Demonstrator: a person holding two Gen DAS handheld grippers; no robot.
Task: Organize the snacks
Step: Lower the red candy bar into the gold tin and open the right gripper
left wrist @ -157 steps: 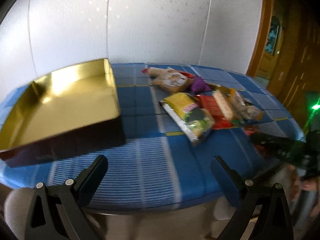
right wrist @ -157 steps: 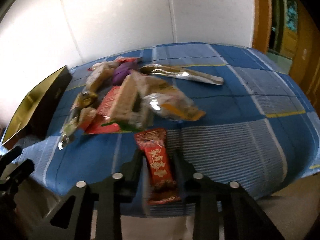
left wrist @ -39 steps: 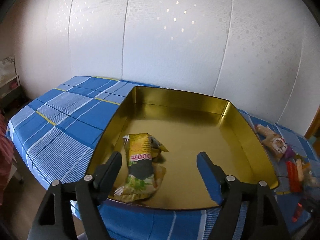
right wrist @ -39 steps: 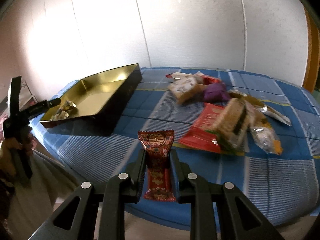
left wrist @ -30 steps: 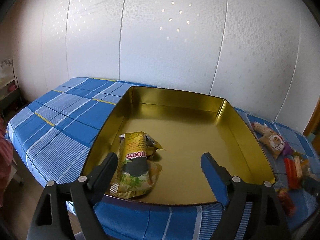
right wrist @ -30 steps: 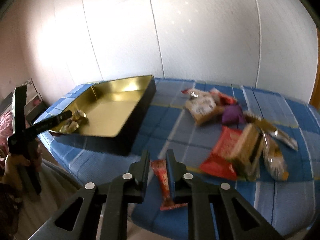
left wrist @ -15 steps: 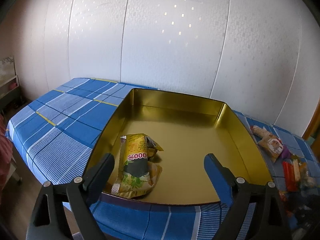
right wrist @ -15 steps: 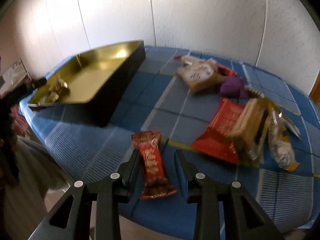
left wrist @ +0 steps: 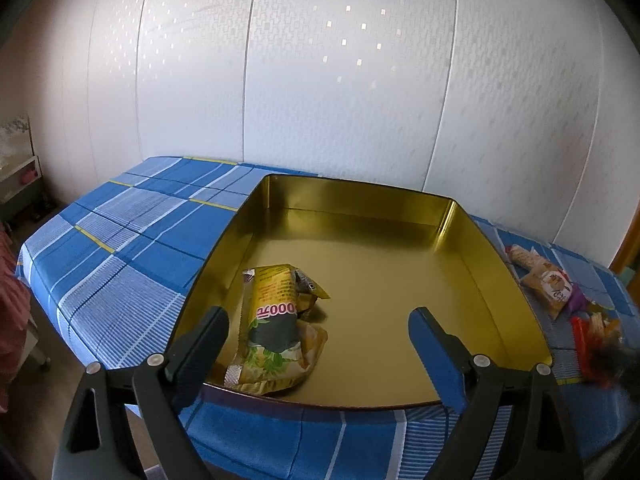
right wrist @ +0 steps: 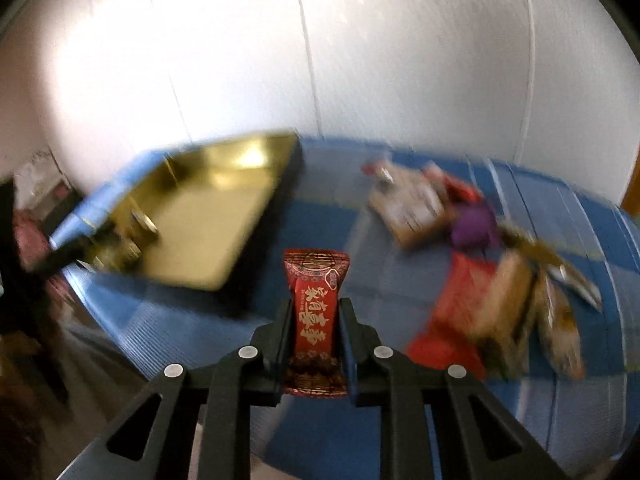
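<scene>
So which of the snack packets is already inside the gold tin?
Only the yellow packet, lying at the near left corner of the gold tin. The red packet is clamped in the right gripper; the rest lie on the blue cloth.

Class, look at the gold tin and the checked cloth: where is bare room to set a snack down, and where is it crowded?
Inside the gold tin, the floor right of and behind the yellow packet is bare. The blue cloth left of the tin is bare too. Right of the tin, the snack pile crowds the cloth.
</scene>
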